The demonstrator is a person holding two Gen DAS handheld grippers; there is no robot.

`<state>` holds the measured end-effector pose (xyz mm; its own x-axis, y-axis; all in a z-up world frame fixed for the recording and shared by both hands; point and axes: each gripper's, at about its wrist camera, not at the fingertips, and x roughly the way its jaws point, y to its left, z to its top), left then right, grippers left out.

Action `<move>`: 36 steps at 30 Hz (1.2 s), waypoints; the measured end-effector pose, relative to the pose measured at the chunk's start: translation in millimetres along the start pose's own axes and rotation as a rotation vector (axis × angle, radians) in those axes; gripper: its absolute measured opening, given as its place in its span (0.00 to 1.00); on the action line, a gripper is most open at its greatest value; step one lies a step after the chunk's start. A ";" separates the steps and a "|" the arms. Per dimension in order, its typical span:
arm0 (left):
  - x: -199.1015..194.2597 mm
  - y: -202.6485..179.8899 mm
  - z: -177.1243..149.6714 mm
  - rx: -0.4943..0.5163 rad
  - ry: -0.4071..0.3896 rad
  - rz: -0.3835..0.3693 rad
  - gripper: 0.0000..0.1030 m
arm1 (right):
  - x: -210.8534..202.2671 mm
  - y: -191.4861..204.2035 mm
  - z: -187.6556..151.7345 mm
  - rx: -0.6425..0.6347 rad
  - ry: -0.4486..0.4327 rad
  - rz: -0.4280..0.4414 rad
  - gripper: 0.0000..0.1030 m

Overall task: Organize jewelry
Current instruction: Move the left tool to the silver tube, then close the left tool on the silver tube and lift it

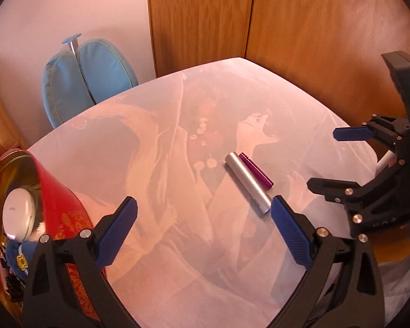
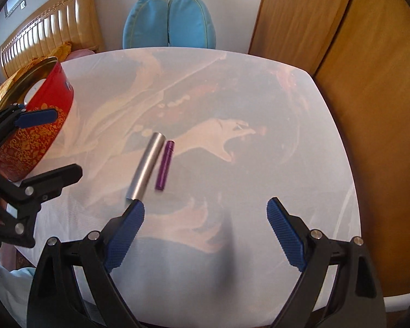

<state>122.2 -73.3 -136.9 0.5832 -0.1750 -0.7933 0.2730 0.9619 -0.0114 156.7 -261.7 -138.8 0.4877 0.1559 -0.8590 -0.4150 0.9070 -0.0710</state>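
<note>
A table [image 2: 259, 87], draped in a pale translucent cloth with a faint printed pattern, is filling the space ahead of both grippers. Beyond its far edge a blue cushioned chair back [image 2: 169, 22] is standing against a plain pale wall [image 1: 68, 5]. Wooden wardrobe panels [image 1: 259, 22] are rising ahead and to the right. Far left of the right gripper, a tan padded headboard [image 2: 52, 19] is catching warm daylight.
</note>
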 end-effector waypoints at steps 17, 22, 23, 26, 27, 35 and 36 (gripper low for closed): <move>63.3 -37.0 2.2 0.051 0.104 0.037 0.86 | 12.7 -26.7 -20.1 0.011 0.003 0.030 0.90; 63.0 -33.6 0.8 0.049 0.109 0.001 0.74 | 13.6 -29.7 -19.7 0.026 0.000 0.028 0.90; 62.6 -33.4 0.9 0.050 0.109 -0.012 0.69 | 13.8 -29.4 -19.3 0.026 0.001 0.027 0.90; 60.7 -35.8 1.6 0.060 0.099 -0.024 0.35 | 13.4 -27.4 -18.1 0.020 0.000 0.027 0.90; 60.1 -35.0 2.7 0.060 0.101 -0.026 0.23 | 13.4 -26.7 -17.4 0.017 -0.001 0.027 0.90; 52.8 -21.7 4.0 0.020 0.106 -0.076 0.17 | 11.4 -22.2 -9.1 0.006 -0.014 0.021 0.90; 48.7 -20.4 5.0 0.017 0.095 -0.078 0.17 | 10.5 -21.6 -7.5 0.005 -0.017 0.020 0.90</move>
<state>148.9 -102.4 -172.3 0.4846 -0.2275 -0.8447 0.3282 0.9423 -0.0655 165.1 -282.6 -150.0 0.4925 0.1807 -0.8514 -0.4214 0.9054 -0.0515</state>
